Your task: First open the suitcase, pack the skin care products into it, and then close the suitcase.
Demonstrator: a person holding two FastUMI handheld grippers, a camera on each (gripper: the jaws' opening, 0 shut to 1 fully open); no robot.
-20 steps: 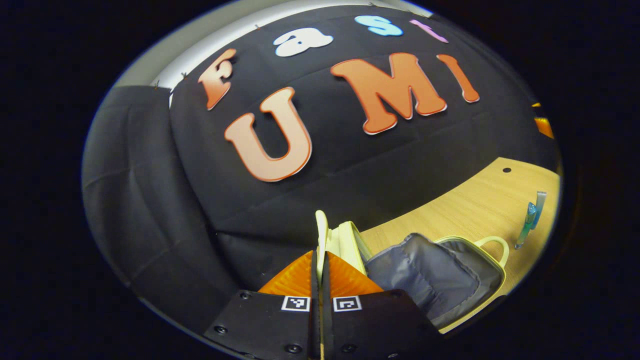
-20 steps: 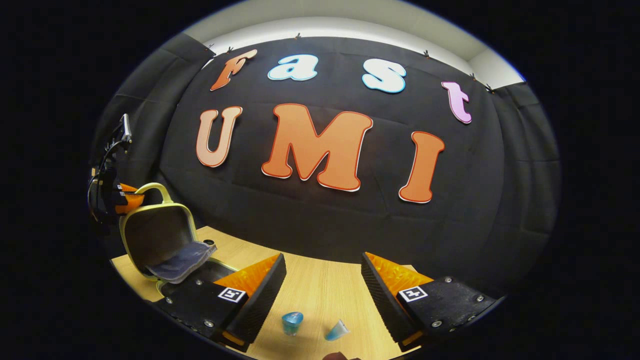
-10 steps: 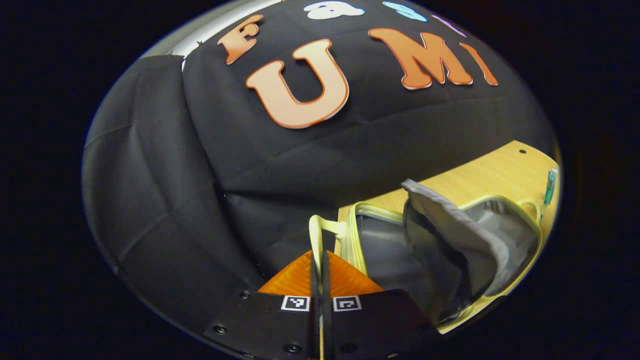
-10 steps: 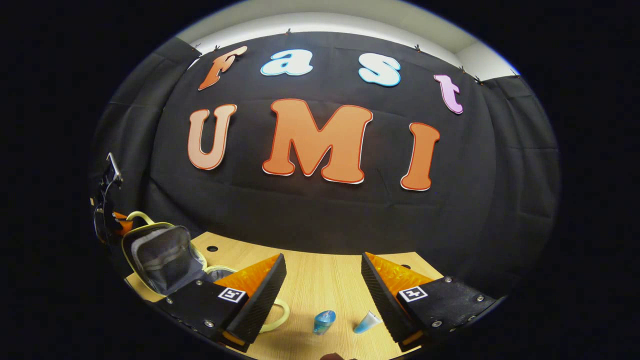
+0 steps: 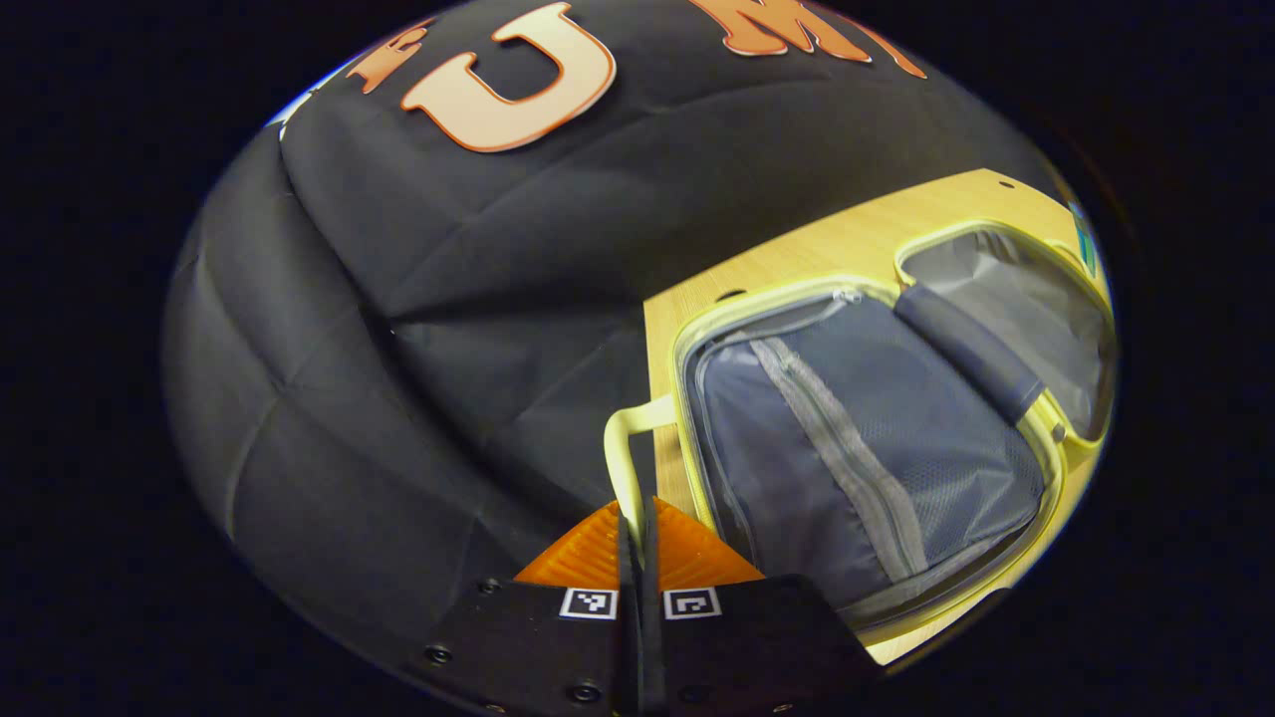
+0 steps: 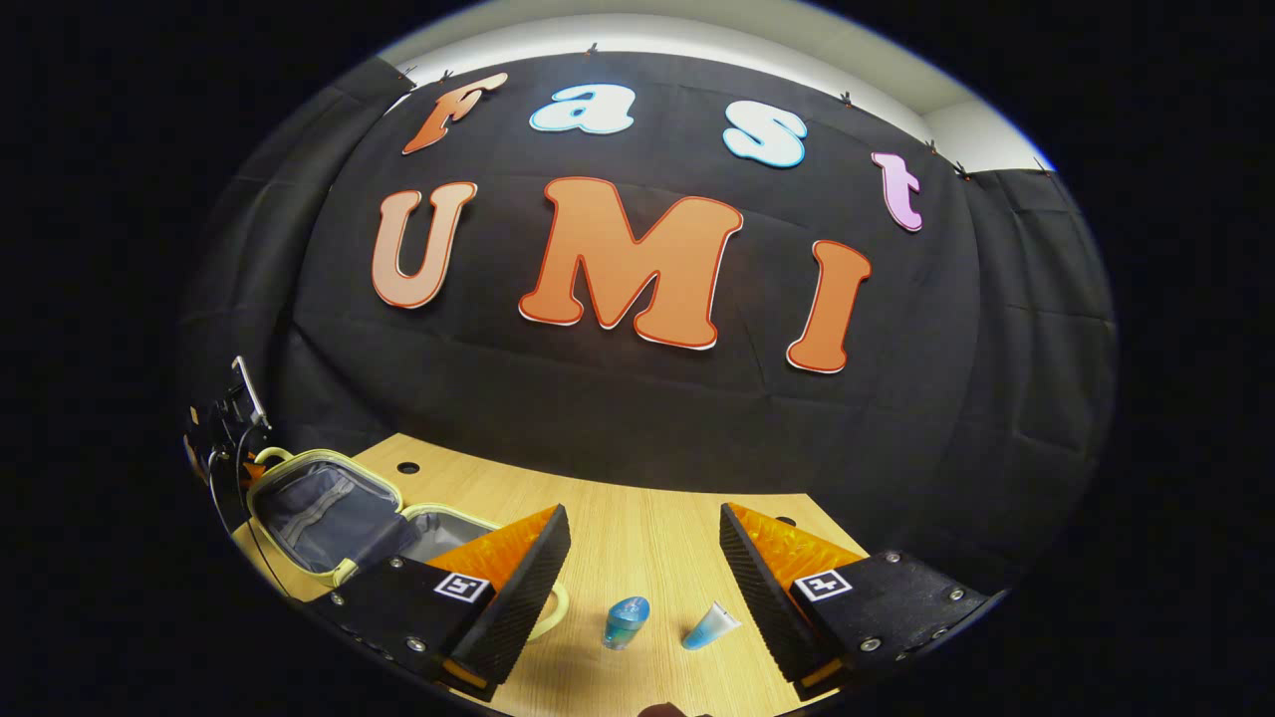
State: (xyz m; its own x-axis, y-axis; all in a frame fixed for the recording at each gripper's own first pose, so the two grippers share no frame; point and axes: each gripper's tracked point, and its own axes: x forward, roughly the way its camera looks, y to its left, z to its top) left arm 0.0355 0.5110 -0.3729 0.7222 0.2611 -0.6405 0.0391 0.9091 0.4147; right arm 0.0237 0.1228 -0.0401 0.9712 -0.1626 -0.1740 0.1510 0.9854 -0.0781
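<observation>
My left hand-held gripper [image 5: 637, 518] pinches the pale-yellow suitcase's loop handle [image 5: 626, 453]; the lid [image 5: 857, 448] lies just right. I'd release gently. My right hand-held gripper [image 6: 642, 573], spread, frames the blue skincare bottle [image 6: 625, 622].

Dim booth, light from above; both views sharp at centre, edges bowed by fisheye distortion.
</observation>
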